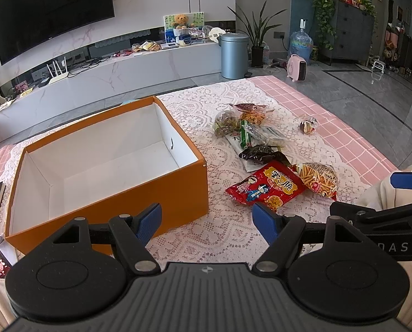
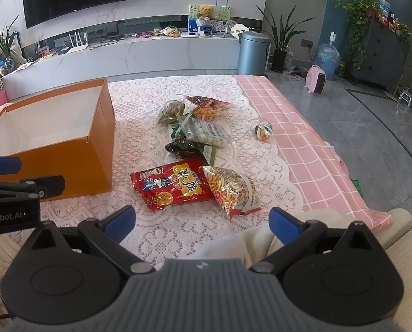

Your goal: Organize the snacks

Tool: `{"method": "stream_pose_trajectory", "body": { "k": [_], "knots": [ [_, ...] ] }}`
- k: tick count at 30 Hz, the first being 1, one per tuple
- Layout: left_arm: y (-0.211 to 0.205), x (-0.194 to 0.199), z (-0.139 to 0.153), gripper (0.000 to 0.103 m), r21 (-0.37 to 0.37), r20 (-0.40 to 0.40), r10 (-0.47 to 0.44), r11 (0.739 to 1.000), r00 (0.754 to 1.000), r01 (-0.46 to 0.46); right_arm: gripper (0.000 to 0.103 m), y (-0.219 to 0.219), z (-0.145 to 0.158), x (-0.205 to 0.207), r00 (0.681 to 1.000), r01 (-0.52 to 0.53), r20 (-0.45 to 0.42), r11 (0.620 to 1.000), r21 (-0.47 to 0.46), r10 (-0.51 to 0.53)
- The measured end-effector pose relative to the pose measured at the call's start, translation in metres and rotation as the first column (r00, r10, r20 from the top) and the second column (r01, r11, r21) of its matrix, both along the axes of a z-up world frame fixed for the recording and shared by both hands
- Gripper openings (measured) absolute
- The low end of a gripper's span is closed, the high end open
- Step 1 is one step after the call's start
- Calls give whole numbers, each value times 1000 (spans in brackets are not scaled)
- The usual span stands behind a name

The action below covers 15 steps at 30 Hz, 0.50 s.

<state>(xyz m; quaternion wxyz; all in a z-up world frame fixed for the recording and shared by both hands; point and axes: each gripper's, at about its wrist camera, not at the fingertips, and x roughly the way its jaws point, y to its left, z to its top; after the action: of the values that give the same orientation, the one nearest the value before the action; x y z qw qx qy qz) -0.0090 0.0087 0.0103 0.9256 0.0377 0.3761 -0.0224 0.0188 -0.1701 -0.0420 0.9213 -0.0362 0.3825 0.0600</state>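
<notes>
1. Snack packets lie loose on the lace-covered table (image 2: 178, 238), just right of the orange box (image 1: 150, 193). None is in the box yet.
2. Left tool (image 1: 206, 222): jaws spread, nothing between them, hovering above the table near the box's front corner. Right tool (image 2: 202, 222): jaws spread, nothing held, positioned short of the nearest packets.
3. Nearest items: red snack bag (image 2: 172, 185) lying flat, and the stick-snack bag (image 2: 229, 191) touching its right edge. Behind them sit a dark packet (image 2: 183, 149), a clear bag of white balls (image 2: 208, 134), a green-filled bag (image 2: 170, 112) and an orange-filled bag (image 2: 206, 110), partly overlapping. One small wrapped sweet (image 2: 262, 131) lies apart to the right.
4. Handling estimate: all packets appear light, soft and crinkly, with slippery film. Contents such as sticks and crisps will likely crush under hard pressure.
5. Recommended hold: pinch a sealed end seam or a corner, not the filled middle. The red snack bag's near edge is the most accessible.
6. Container check: the orange box is open-topped, white-lined and holds nothing visible.
</notes>
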Motion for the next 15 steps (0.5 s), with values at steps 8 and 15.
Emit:
{"method": "stream_pose_trajectory", "body": {
  "k": [8,15],
  "knots": [
    [0,0,0,87,0,-1,-1,1000,1000,1,99,0,0,0,1000,0,-2,1000,0,0],
    [-1,-1,-2,87,-4,1,-8,1000,1000,8,99,0,-4,2,1000,-4,-9,1000,1,4]
  ]
}}
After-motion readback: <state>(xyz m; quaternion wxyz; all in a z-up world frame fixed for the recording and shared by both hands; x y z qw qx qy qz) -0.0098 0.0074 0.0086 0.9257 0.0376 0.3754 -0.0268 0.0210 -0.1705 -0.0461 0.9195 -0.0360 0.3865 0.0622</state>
